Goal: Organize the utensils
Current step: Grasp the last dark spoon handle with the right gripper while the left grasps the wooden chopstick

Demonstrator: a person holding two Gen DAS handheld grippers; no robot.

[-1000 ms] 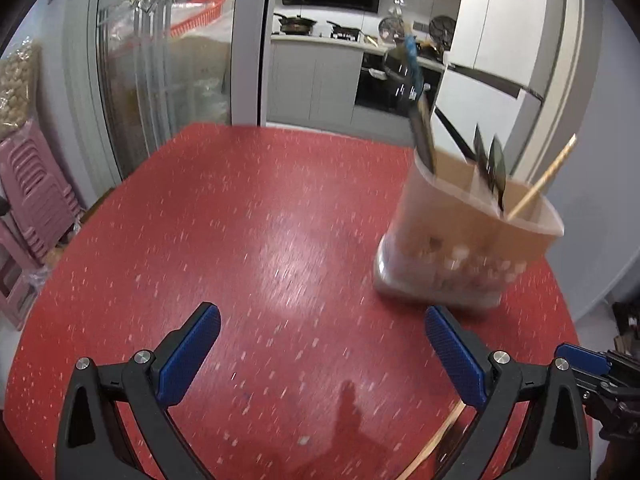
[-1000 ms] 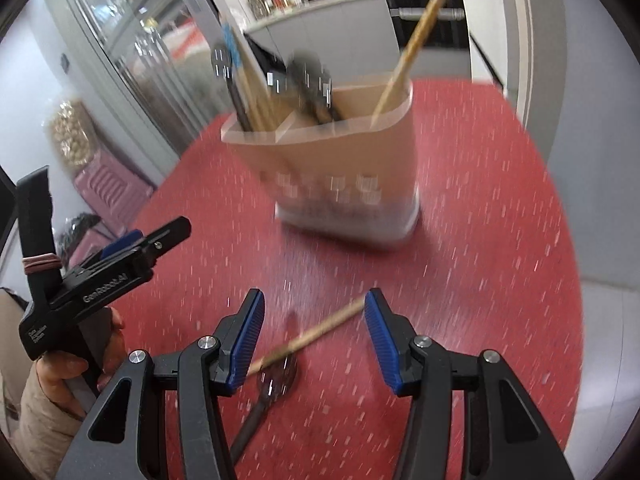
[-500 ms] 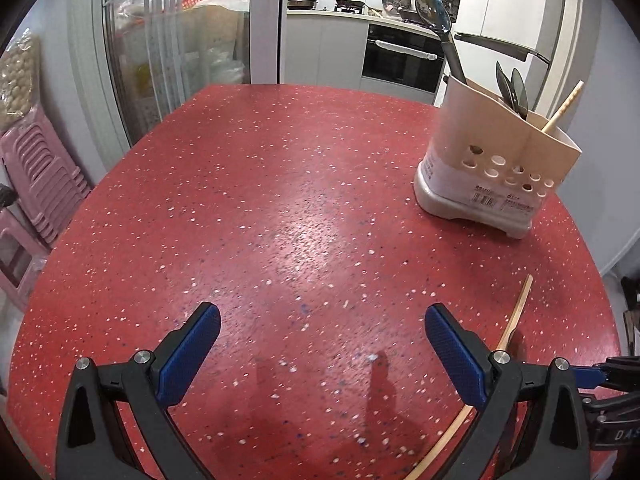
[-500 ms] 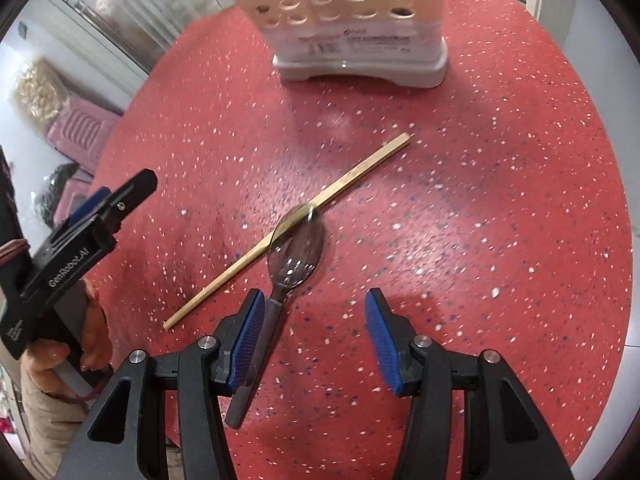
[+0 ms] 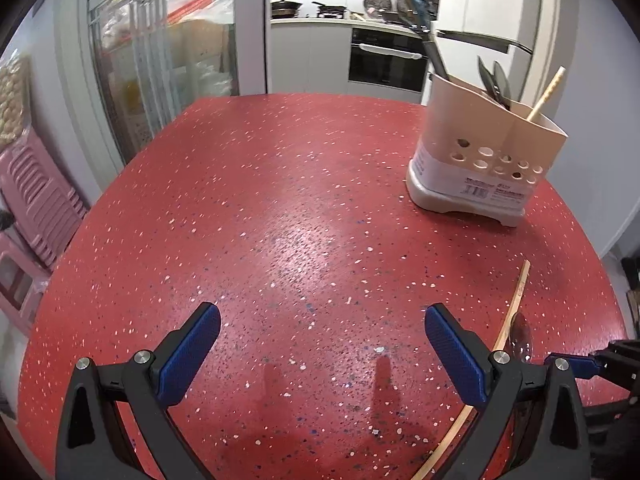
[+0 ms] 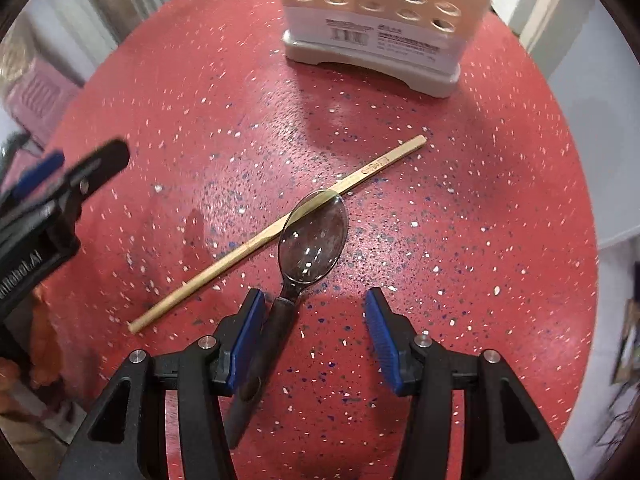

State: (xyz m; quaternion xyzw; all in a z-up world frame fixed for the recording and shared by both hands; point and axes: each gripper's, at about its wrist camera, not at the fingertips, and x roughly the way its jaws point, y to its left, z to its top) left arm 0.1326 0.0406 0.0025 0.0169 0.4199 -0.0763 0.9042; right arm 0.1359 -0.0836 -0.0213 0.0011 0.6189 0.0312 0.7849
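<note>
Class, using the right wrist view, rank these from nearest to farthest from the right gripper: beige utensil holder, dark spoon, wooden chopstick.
1. Dark spoon, handle beside the left jaw of the right gripper.
2. Wooden chopstick, lying diagonally under the spoon's bowl.
3. Beige utensil holder, at the table's far side.

On the surface (image 6: 500,208), a spoon (image 6: 314,240) is laid with its bowl over a chopstick (image 6: 276,230). The utensil holder (image 6: 380,20) is placed behind them, with utensils stood inside it.

A home kitchen: beyond the fingertips stand a built-in oven (image 5: 385,60), pans on a hob (image 5: 307,5) (white cabinets around) and a red speckled table (image 5: 280,208).
</note>
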